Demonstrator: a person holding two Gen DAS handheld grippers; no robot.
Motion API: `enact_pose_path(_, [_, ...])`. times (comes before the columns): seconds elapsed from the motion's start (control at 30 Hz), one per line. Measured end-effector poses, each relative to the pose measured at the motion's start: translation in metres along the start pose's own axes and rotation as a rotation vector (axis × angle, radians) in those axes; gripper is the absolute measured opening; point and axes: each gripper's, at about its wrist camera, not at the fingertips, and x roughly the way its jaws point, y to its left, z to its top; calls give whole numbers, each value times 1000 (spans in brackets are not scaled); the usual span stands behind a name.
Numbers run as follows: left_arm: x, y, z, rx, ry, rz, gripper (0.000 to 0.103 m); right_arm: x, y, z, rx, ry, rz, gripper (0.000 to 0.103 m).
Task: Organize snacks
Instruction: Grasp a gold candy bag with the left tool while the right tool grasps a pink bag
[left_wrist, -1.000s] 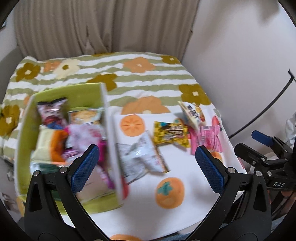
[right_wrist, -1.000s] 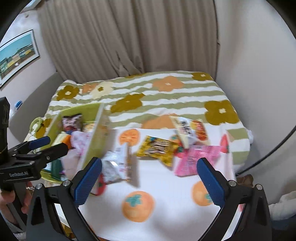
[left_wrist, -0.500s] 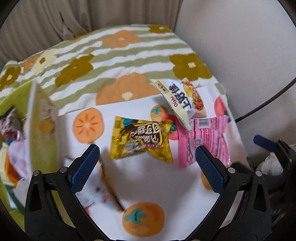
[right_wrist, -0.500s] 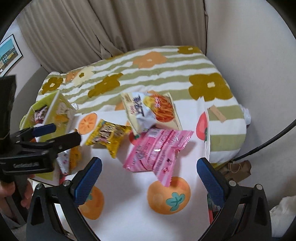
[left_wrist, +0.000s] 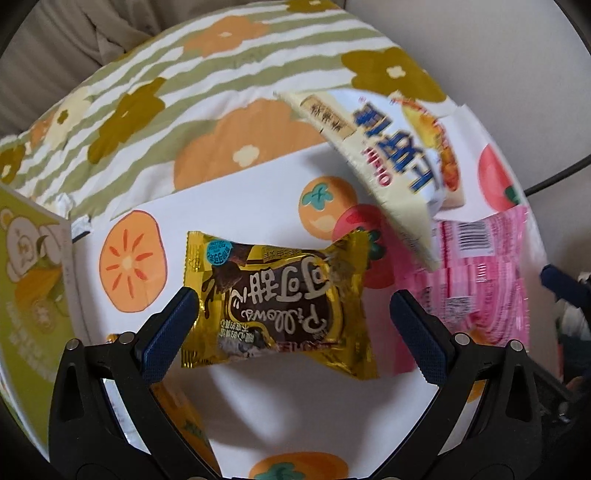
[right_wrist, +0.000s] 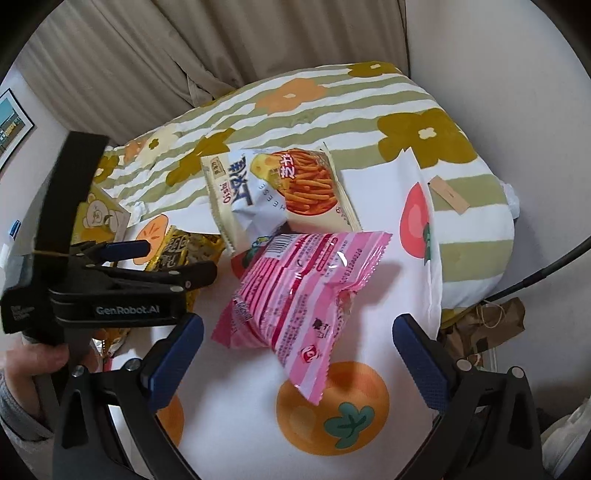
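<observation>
Both claws are hanging spread, the left claw (left_wrist: 288, 321) straddling the yellow snack pack (left_wrist: 277, 299) and the right claw (right_wrist: 297, 350) over the pink packet (right_wrist: 295, 295), so either slick wrapper is risking sliding out from between the pads on the bed.

The left gripper (left_wrist: 288, 321) has closed in over the yellow snack packet (left_wrist: 277, 299), the right gripper (right_wrist: 297, 350) over the pink packet (right_wrist: 295, 291).

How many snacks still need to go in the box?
Three snacks still lie loose: the yellow chocolate pack, the cheese-stick bag and the pink pack. Neither gripper holds anything: left gripper is open around the yellow pack, right gripper open near the pink one.
</observation>
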Motion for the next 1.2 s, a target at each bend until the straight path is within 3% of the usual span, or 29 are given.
enact_pose_path(0.2, [20, 3, 0, 36, 36, 31, 102, 12, -2, 5, 27, 11, 22, 102])
enact_pose_path(0.33, [30, 0, -1, 78, 43, 54, 86, 25, -1, 8, 40, 33, 18, 102])
enact_pose_path(0.47, [27, 3, -1, 79, 18, 31, 69, 32, -2, 11, 56, 38, 24, 102])
enact_pose_path(1.07, [5, 1, -16, 51, 6, 12, 59, 59, -3, 26, 53, 66, -24, 102])
enact_pose_path(1.2, [2, 3, -19, 45, -1, 20, 58, 59, 5, 22, -5, 59, -66, 96])
